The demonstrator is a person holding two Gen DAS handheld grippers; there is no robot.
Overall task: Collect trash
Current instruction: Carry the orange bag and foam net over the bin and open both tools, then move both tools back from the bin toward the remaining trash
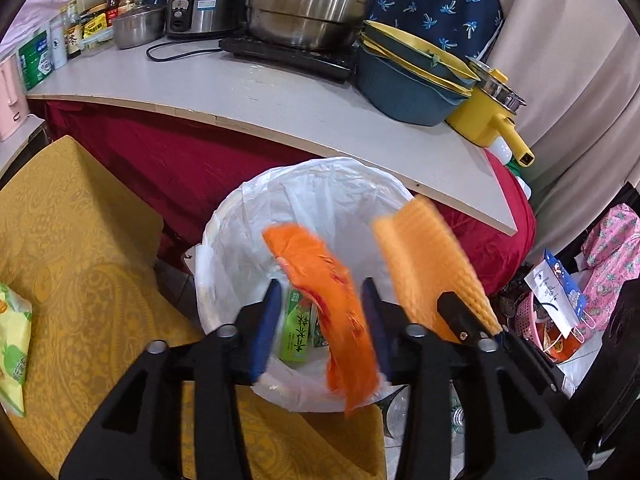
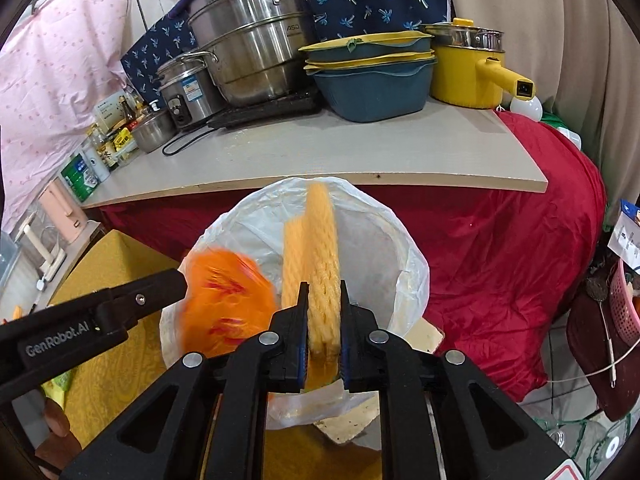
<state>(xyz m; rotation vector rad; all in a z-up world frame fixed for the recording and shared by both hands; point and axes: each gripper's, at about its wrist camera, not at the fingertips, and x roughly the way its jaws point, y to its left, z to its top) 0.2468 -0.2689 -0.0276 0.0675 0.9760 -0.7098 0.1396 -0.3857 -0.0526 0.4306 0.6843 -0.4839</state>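
Observation:
A bin lined with a white bag stands below the counter; it also shows in the right wrist view. A green carton lies inside it. My left gripper is open above the bin, and a blurred orange wrapper hangs between its jaws, apart from the left pad. The wrapper shows in the right wrist view. My right gripper is shut on a yellow foam net sleeve, held over the bin; the sleeve also shows in the left wrist view.
A grey counter above the bin carries steel pots, blue and yellow basins and a yellow pot. A yellow-clothed surface lies left with a green packet. A pink basket and bags stand right.

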